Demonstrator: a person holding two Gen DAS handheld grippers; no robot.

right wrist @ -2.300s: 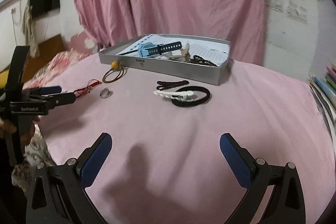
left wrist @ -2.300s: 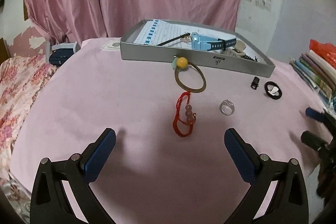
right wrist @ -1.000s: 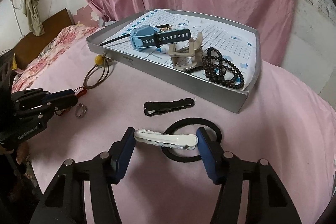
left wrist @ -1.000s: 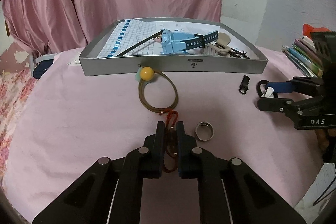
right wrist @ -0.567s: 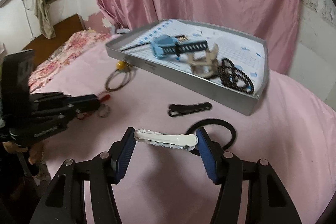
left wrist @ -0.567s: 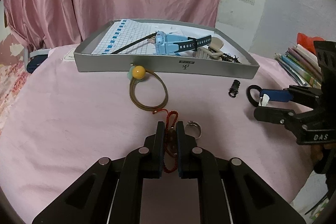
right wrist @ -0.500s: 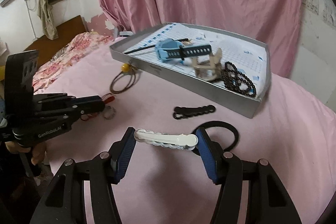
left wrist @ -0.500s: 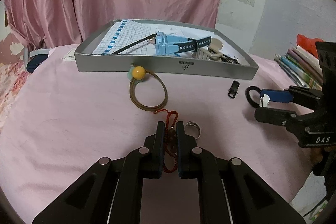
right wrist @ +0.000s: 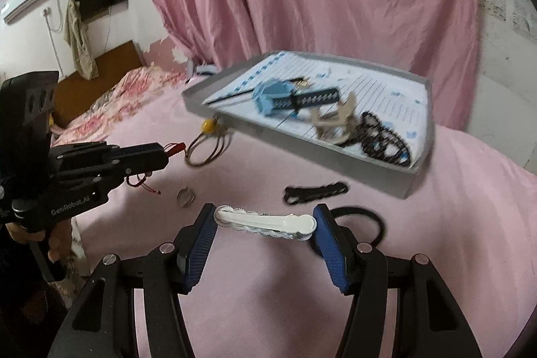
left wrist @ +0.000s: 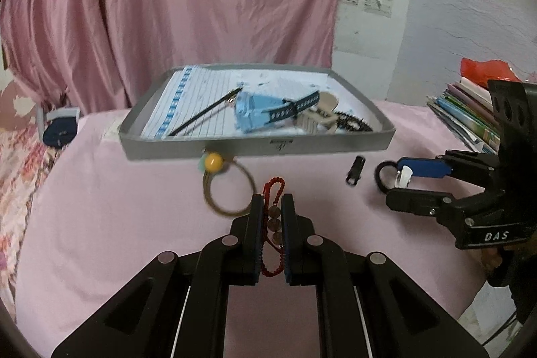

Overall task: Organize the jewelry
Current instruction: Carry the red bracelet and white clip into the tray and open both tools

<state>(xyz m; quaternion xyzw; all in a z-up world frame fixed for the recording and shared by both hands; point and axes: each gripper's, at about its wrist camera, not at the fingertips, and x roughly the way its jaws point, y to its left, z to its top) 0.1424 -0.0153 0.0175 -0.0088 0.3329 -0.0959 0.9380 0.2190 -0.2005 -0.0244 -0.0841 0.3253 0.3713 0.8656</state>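
Observation:
My left gripper [left wrist: 272,201] is shut on a red bead bracelet [left wrist: 273,188], held above the pink cloth in front of the grey tray [left wrist: 255,151]. In the right wrist view the left gripper [right wrist: 167,153] shows from the side with the red bracelet [right wrist: 176,147] hanging from it. My right gripper [right wrist: 265,223] is shut on a white hair clip [right wrist: 265,221], gripped end to end. A silver ring [right wrist: 185,196], a black clip [right wrist: 315,192], a black hair band [right wrist: 369,217] and a yellow-bead hair tie [left wrist: 228,187] lie on the cloth.
The tray [right wrist: 335,165] holds a blue watch [left wrist: 258,113], a beige claw clip [right wrist: 335,119] and black beads [right wrist: 382,140]. Stacked books [left wrist: 470,113] sit at the table's right edge. A pink curtain hangs behind, and a bed lies off to the left.
Both grippers closed on their items about a second ago. They have since risen off the cloth and moved nearer the tray. The silver ring has left the left wrist view.

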